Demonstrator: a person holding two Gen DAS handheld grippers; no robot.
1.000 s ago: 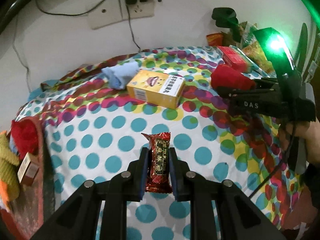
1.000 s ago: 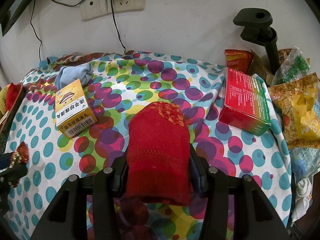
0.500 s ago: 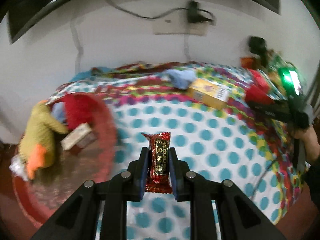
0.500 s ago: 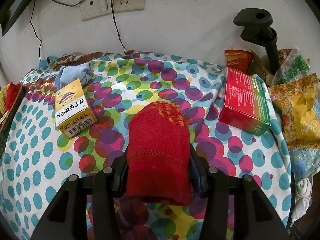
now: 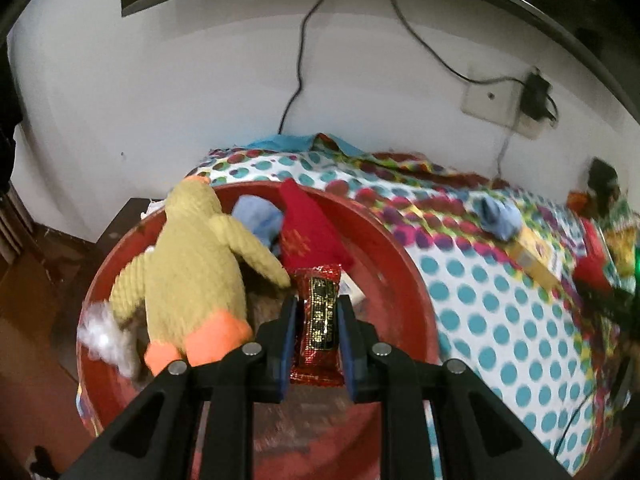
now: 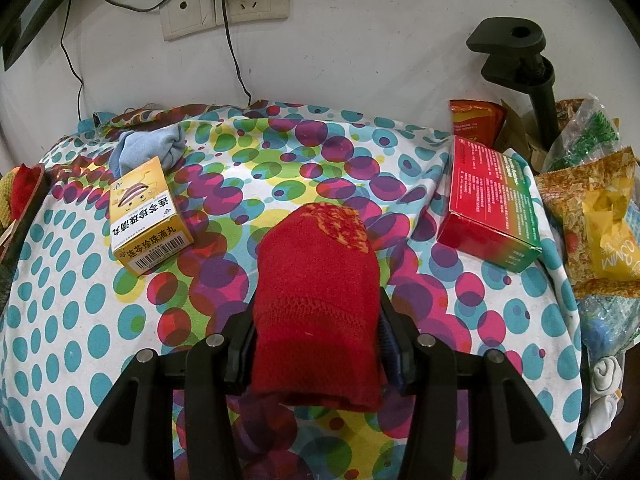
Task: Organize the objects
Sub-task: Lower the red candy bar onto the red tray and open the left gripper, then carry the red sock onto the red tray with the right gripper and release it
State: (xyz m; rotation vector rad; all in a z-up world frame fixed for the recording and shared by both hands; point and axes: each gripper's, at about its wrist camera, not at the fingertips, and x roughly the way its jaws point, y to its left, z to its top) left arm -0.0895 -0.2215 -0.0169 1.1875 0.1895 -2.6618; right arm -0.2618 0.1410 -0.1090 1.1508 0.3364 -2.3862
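Snack bar (image 5: 318, 312) clamped in left gripper (image 5: 316, 320) above red basin (image 5: 404, 264)

The left tool (image 5: 316, 330) has carried the snack bar (image 5: 318, 320) over the red basin (image 5: 404, 276).

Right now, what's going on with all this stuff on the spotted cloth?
A person is tidying up with a gripper in each hand. The left gripper is shut on a red foil-wrapped snack bar and holds it over the round red basin, which already contains a yellow plush duck and a red sock. The right gripper is clamped on another red knitted sock above the cloth. A yellow carton, a blue rag and a red-and-green box lie unsorted on the cloth.
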